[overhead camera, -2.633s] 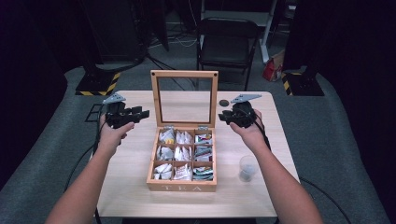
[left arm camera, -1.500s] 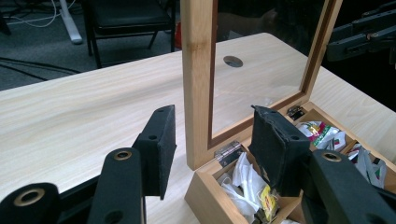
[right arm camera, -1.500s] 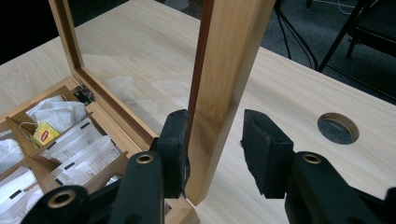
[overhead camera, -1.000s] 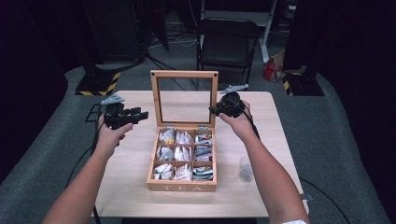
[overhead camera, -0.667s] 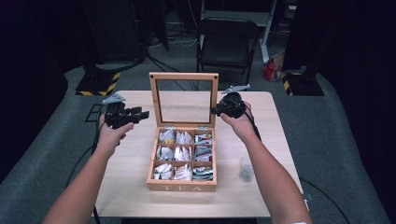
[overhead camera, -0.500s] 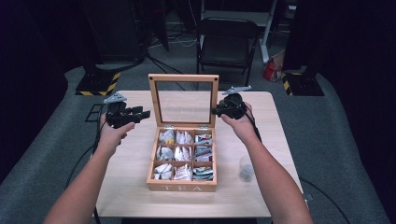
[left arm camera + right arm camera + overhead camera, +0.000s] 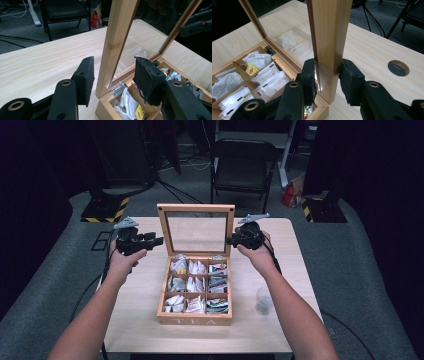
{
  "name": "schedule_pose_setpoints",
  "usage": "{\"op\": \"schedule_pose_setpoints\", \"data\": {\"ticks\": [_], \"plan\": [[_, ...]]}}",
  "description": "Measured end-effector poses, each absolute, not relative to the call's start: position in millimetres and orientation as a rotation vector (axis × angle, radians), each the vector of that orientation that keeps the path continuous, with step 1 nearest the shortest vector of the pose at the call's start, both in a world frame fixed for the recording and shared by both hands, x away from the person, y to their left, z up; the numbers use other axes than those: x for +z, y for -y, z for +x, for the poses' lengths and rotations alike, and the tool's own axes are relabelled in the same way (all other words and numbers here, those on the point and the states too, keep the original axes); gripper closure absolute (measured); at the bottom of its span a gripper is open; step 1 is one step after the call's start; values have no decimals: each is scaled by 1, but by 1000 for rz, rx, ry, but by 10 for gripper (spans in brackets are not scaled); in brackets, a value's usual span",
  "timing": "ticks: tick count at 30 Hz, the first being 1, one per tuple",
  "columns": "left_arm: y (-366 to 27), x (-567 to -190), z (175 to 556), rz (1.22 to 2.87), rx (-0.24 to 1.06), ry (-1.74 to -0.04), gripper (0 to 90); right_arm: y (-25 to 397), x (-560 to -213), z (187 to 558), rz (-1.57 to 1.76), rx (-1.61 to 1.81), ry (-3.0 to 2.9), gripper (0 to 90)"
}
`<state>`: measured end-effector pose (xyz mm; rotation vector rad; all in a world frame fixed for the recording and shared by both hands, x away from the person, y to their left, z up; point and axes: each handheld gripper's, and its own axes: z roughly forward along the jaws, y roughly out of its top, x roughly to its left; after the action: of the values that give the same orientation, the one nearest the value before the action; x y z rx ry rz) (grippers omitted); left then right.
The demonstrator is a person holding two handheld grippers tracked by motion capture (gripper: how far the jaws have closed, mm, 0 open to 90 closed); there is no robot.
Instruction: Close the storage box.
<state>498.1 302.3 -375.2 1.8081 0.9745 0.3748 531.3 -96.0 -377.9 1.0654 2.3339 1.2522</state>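
A wooden tea box (image 7: 195, 320) marked TEA sits mid-table, its compartments full of tea bags (image 7: 194, 284). Its glass-paned lid (image 7: 196, 234) stands upright. My left gripper (image 7: 152, 241) is open at the lid's left edge; in the left gripper view (image 7: 115, 77) the lid's frame (image 7: 117, 42) stands between the wide-apart pads (image 7: 85, 77) without touching them. My right gripper (image 7: 231, 240) holds the lid's right edge; in the right gripper view (image 7: 327, 72) both pads (image 7: 310, 75) press the wooden frame (image 7: 329, 32).
A clear plastic cup (image 7: 263, 300) stands on the table right of the box. A round hole (image 7: 398, 68) pierces the tabletop (image 7: 280, 330) behind the lid. A black chair (image 7: 243, 167) and a red bag (image 7: 291, 195) are beyond the far edge.
My right gripper has moved left from the table's right side to the lid's right edge and shut on it. The lid's top has dropped slightly. My left gripper barely moved.
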Motion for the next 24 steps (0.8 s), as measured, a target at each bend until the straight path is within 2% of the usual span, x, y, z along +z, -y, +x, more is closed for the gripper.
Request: {"op": "schedule_pose_setpoints", "data": {"ticks": [11,18,24], "plan": [[-291,-369,503,1818,380,-963,517,99,-380,523,1053,1294,-2324,644],[-287,-368,503,1831,365,-934,610,100,-380,519,1041,1297,-2328,640],[-286,-368,500,1834,367,-932,619,102,-382,515,1039,1308,-2335,633]]}}
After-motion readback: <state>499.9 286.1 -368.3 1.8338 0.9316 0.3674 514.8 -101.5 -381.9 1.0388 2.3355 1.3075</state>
